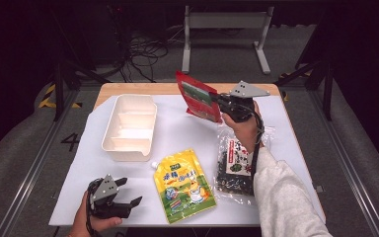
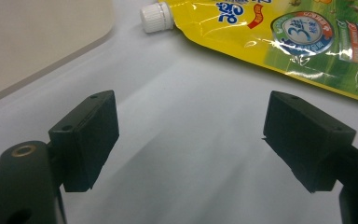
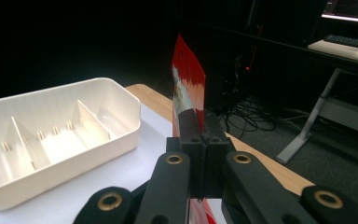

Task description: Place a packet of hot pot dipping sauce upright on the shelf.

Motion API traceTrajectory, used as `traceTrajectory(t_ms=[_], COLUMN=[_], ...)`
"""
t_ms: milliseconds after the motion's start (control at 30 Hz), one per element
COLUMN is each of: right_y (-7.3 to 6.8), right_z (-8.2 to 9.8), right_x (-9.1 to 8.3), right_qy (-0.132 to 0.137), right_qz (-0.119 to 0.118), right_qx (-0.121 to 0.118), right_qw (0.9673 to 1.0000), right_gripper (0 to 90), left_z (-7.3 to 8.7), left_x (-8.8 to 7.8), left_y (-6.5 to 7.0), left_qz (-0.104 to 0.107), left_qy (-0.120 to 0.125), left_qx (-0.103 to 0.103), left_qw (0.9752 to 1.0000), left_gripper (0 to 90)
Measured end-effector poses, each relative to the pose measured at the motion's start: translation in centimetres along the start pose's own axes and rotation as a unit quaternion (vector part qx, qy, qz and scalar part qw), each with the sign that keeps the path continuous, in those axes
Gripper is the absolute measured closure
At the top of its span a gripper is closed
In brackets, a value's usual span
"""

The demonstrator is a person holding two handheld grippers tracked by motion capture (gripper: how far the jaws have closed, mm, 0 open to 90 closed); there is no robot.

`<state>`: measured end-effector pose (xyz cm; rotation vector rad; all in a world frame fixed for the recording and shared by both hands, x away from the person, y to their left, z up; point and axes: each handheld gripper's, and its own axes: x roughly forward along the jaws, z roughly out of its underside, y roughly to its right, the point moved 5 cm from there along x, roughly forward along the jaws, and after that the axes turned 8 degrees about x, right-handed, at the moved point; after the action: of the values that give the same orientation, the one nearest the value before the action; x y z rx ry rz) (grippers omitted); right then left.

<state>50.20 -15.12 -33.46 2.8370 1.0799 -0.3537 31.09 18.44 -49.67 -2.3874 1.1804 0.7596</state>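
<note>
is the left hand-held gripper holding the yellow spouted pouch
No, the left hand-held gripper has its jaws wide apart over bare white table cover, and the yellow spouted plastic pouch lies beyond them, untouched.

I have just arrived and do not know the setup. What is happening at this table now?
A person holds a gripper in each hand. The right gripper is shut on a red pouch, lifted above the table beside the white divided tray. The left gripper, jaws open, waits near the yellow spouted pouch. A clear bag of dark snacks lies under the right forearm.
</note>
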Motion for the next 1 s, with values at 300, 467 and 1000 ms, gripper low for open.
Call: traceTrajectory(t_ms=[300,467,1000], right_y=[-0.5,-0.7,-2.6], right_z=[-1.0,-1.7,-3.3], right_x=[1.3,2.2,3.1], right_qy=[0.005,0.009,0.020], right_qz=[-0.001,-0.006,-0.033], right_qx=[-0.007,-0.002,-0.007], right_qw=[1.0000,0.9999,0.9993], right_gripper=[89.5,89.5,89.6], left_z=[0.1,0.1,0.1], left_x=[-0.1,-0.1,-0.2], left_y=[0.0,0.1,0.1], left_qz=[0.005,0.009,0.011], left_qy=[0.002,0.003,0.009], left_qx=[-0.002,-0.003,-0.012], left_qw=[1.0000,1.0000,0.9998], left_gripper=[18.7,18.7,18.7])
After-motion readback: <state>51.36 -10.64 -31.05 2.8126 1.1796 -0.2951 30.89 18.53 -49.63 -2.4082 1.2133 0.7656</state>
